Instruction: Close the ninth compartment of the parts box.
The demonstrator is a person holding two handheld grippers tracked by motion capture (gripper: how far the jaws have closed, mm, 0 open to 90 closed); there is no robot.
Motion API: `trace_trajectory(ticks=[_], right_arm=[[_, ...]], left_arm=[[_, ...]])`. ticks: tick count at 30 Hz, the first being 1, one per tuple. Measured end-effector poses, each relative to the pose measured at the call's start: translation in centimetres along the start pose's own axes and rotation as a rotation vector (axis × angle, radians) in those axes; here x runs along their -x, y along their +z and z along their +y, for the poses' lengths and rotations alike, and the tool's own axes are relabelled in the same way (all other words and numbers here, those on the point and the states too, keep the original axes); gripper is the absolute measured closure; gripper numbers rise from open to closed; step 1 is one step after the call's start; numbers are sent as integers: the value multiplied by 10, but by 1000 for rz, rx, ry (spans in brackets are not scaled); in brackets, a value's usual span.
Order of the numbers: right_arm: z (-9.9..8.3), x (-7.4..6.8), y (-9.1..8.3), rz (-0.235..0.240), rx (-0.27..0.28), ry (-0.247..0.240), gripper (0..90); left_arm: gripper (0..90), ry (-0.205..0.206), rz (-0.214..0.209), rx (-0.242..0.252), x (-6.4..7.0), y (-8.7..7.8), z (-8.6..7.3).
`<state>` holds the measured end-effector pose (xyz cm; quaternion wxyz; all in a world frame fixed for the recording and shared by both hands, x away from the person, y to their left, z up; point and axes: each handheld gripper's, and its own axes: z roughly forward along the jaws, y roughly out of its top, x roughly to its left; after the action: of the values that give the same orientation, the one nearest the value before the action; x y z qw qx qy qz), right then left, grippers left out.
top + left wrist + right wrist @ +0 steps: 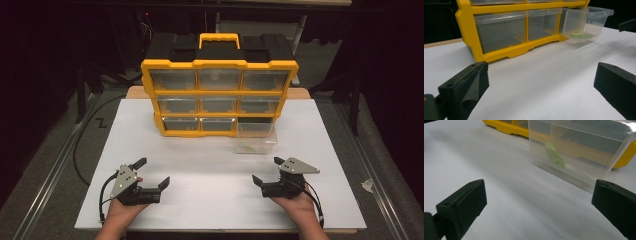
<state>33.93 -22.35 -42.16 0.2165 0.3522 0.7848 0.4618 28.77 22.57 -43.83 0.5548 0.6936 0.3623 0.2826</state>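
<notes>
A yellow organiser with clear drawers stands at the back of the white table. Its bottom right drawer is pulled out onto the table and holds a small pale green piece. In the left gripper view the same drawer sticks out from the organiser frame. My left gripper rests open near the front left of the table, nothing between its jaws. My right gripper is open at the front right, a short way in front of the drawer, also holding nothing.
The organiser has a yellow carry handle on a black top. A black cable runs over the floor left of the table. Bare white tabletop lies between the two grippers and the organiser.
</notes>
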Motion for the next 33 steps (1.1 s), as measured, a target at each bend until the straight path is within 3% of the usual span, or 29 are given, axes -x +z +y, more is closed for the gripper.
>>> trace_trajectory(ticks=[19, 33], right_arm=[[-1, 4, -11, -17, 35, 11, 231], [-2, 3, -13, -46, 38, 6, 503]], left_arm=[[4, -10, -5, 13, 0, 0, 1], [4, 1, -7, 13, 1, 0, 1]])
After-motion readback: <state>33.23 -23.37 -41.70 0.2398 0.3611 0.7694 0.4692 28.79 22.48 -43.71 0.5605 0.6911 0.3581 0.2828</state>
